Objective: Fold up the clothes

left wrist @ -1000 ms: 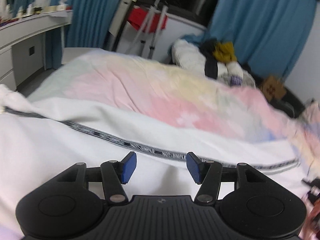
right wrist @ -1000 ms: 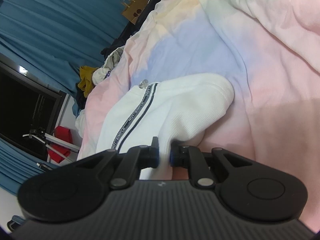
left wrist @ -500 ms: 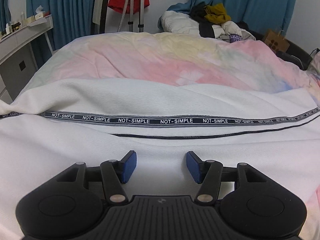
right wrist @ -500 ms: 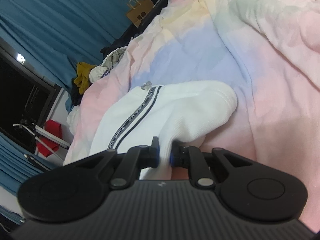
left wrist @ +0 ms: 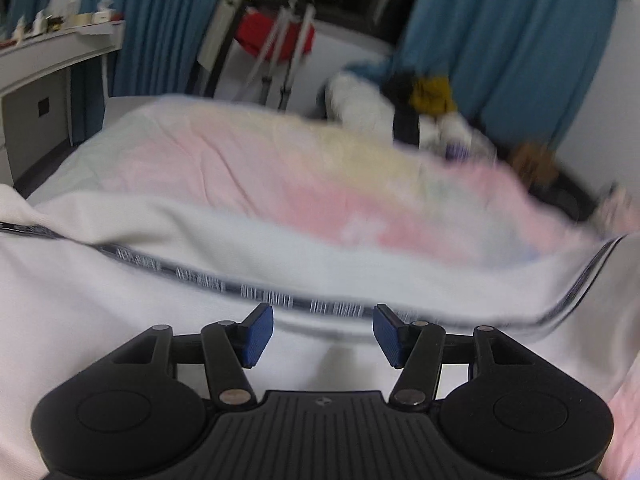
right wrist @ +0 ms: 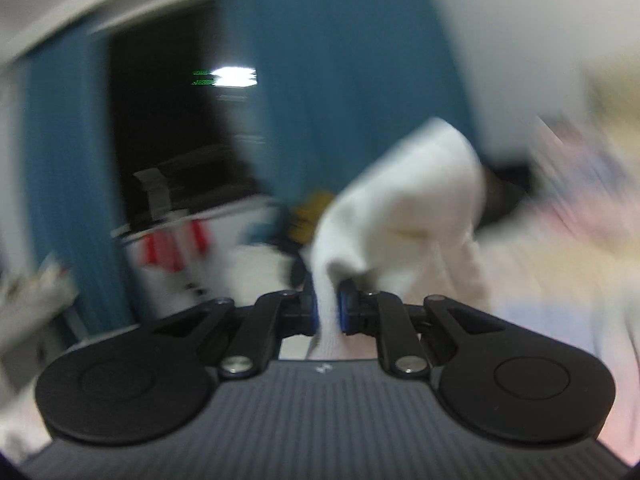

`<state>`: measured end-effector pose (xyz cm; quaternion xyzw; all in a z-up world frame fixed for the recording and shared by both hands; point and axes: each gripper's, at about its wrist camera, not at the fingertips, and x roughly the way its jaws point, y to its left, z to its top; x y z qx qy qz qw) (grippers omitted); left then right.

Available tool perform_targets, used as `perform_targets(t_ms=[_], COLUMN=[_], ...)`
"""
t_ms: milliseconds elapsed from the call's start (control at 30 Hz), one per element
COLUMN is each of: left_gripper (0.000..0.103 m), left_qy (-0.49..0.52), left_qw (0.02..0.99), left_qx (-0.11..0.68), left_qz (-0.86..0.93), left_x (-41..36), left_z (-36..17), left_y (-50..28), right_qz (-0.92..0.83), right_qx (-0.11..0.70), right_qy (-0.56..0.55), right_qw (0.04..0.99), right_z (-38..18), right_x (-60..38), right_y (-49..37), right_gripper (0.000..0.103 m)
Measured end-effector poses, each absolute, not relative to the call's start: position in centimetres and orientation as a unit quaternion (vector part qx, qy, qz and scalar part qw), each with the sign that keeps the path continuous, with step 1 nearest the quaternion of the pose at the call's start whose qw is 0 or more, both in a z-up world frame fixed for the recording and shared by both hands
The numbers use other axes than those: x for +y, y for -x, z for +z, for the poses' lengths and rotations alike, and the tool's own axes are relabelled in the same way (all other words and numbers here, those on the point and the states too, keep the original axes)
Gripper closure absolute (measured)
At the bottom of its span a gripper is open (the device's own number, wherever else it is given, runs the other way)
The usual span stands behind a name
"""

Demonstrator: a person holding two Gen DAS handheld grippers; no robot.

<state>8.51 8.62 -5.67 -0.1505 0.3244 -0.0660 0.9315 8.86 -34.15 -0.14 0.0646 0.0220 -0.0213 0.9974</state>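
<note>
A white garment (left wrist: pixel 120 300) with a dark printed stripe (left wrist: pixel 264 300) lies spread over the pastel duvet (left wrist: pixel 300 172) in the left wrist view. My left gripper (left wrist: pixel 323 334) is open just above the white cloth, near the stripe, holding nothing. In the right wrist view, my right gripper (right wrist: pixel 328 310) is shut on a fold of the same white garment (right wrist: pixel 416 204), which rises lifted in front of the camera. Both views are motion-blurred.
Blue curtains (left wrist: pixel 504 40) and a dark window (right wrist: pixel 168 120) stand behind the bed. A pile of clothes (left wrist: pixel 424 100) lies at the far end of the bed. A white desk (left wrist: pixel 48 64) stands at the left. A tripod (left wrist: pixel 288 40) stands by the window.
My right gripper has swung upward with the white cloth, now facing the curtains and window instead of the duvet. The left view has shifted and blurred; its jaws stay open.
</note>
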Motion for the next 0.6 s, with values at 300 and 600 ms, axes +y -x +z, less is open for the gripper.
perform_targets(t_ms=[300, 600], left_gripper=[0.045, 0.045], left_qy=[0.253, 0.239], left_qw=[0.924, 0.916], left_qx=[0.283, 0.31], left_qz=[-0.049, -0.086], left_x=[13.4, 11.6], left_z=[-3.6, -5.3], left_y=[-8.2, -8.8], right_qz=[0.22, 0.228], right_qx=[0.219, 0.26], right_qy=[0.203, 0.193], right_qw=[0.929, 0.918], right_z=[-11.6, -11.9], right_x=[-15.7, -16.4], right_y=[-6.4, -5.1], right_gripper=[0.09, 0.09])
